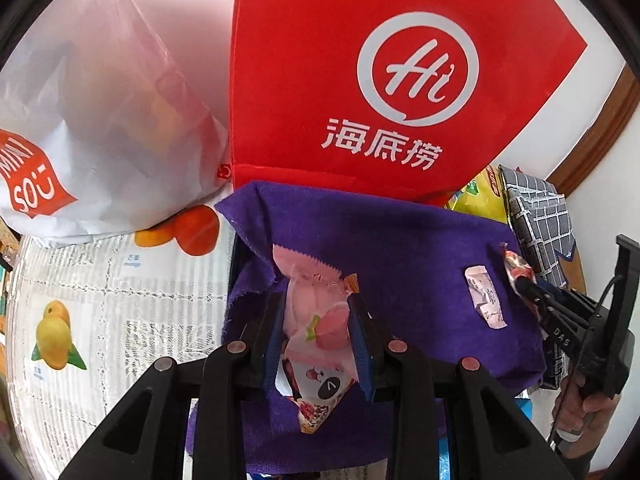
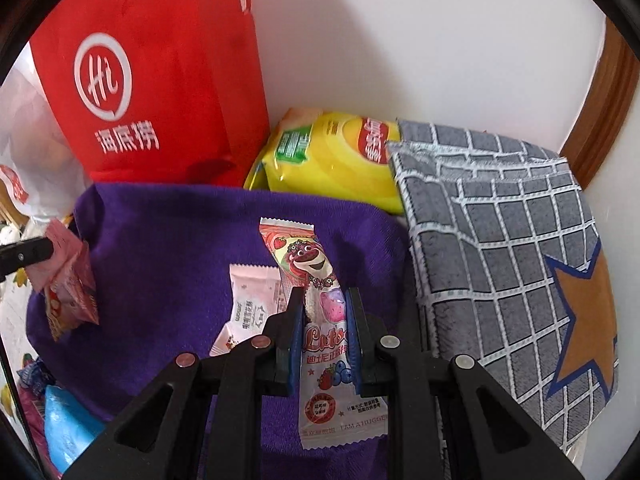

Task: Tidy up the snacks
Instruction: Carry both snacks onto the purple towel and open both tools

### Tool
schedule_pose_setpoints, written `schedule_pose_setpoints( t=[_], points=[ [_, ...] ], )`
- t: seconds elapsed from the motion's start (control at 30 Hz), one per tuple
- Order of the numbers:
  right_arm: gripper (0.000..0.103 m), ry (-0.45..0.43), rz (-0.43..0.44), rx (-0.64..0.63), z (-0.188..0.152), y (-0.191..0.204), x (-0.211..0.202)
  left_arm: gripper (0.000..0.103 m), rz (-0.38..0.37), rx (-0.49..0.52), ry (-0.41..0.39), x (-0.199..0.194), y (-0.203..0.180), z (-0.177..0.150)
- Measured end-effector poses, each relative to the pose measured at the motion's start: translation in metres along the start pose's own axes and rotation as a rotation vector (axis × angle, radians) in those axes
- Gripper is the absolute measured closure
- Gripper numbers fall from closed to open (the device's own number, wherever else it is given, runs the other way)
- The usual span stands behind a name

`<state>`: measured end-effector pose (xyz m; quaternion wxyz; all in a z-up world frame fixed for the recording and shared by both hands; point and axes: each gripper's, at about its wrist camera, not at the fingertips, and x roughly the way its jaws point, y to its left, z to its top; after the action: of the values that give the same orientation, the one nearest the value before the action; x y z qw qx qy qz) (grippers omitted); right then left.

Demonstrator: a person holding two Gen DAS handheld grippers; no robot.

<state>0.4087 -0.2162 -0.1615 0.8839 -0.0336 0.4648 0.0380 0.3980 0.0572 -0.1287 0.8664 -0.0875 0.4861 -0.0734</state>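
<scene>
My left gripper point(image 1: 316, 300) is shut on a pink peach snack packet point(image 1: 316, 320) and holds it above the purple cloth point(image 1: 400, 240). It also shows at the left edge of the right wrist view, with the packet point(image 2: 70, 292). My right gripper point(image 2: 324, 296) is shut on a Lotso strawberry candy packet point(image 2: 316, 320) over the same cloth point(image 2: 180, 248). In the left wrist view that gripper point(image 1: 524, 284) is at the right, holding the packet point(image 1: 516, 264). A small white and pink packet point(image 1: 486, 296) lies on the cloth; it also shows in the right wrist view point(image 2: 250, 304).
A red Haidilao bag point(image 1: 400, 72) and a white Miniso bag point(image 1: 100, 140) stand at the back against the wall. A yellow chip bag point(image 2: 332, 156) and a grey checked cloth with a star point(image 2: 512, 260) lie at the right. More snack packets point(image 2: 68, 428) lie at the lower left.
</scene>
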Motion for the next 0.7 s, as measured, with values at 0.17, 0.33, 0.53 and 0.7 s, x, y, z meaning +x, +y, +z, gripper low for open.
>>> schedule_pose_setpoints(
  t=[0.17,0.33,0.53,0.7],
  points=[
    [0.083,0.022,-0.004,-0.014,-0.002,0.003,0.008,0.073,-0.017,0.012,0.012,0.006,-0.006,-0.002],
    [0.083,0.033,-0.005,-0.015,-0.004,0.003,0.010,0.073,-0.019,0.030,0.018,0.006,-0.012,-0.003],
    [0.082,0.046,-0.013,-0.036,-0.003,0.010,0.016,0.073,-0.009,0.040,0.020,0.004,-0.015,-0.003],
    [0.070,0.024,-0.003,-0.045,-0.001,0.013,0.010,0.064,-0.016,0.049,0.032,0.002,-0.018,-0.003]
  ],
)
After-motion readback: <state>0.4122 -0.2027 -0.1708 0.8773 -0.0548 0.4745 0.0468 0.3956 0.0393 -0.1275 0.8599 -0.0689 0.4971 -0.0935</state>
